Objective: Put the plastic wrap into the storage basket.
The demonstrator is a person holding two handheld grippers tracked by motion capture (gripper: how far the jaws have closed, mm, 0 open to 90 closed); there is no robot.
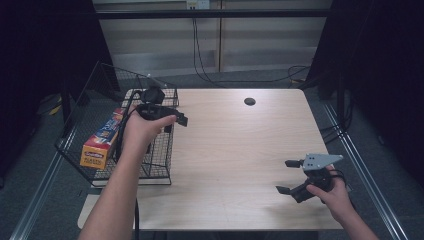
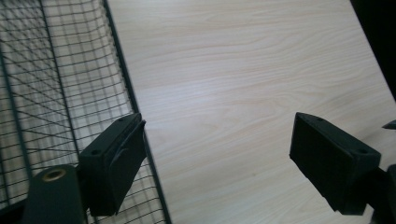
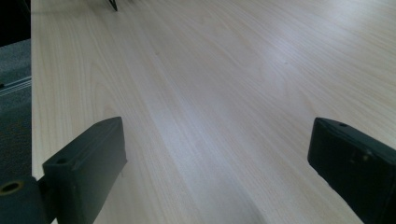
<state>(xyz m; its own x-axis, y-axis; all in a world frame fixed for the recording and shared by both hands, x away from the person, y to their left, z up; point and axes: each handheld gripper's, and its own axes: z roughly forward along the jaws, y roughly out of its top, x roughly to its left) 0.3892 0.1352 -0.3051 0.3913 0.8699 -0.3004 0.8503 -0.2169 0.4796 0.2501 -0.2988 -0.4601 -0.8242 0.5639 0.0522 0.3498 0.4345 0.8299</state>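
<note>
A black wire basket (image 1: 169, 150) stands on the left part of the light wooden table (image 1: 240, 150). A long orange and blue box (image 1: 102, 137) lies inside it. My left gripper (image 1: 175, 124) hovers over the basket's right rim, open and holding nothing. In the left gripper view the left gripper (image 2: 224, 163) has its jaws wide apart, one over the basket's mesh (image 2: 60, 93) and one over bare wood. My right gripper (image 1: 287, 176) is low over the table's front right, also open and holding nothing. The right gripper (image 3: 219, 163) looks along bare wood.
A dark round hole (image 1: 249, 101) sits near the table's far edge. Cables (image 1: 200, 70) run along the floor behind the table. The basket's foot (image 3: 113, 4) shows at the top of the right gripper view. The table's left edge (image 3: 31, 93) drops to grey floor.
</note>
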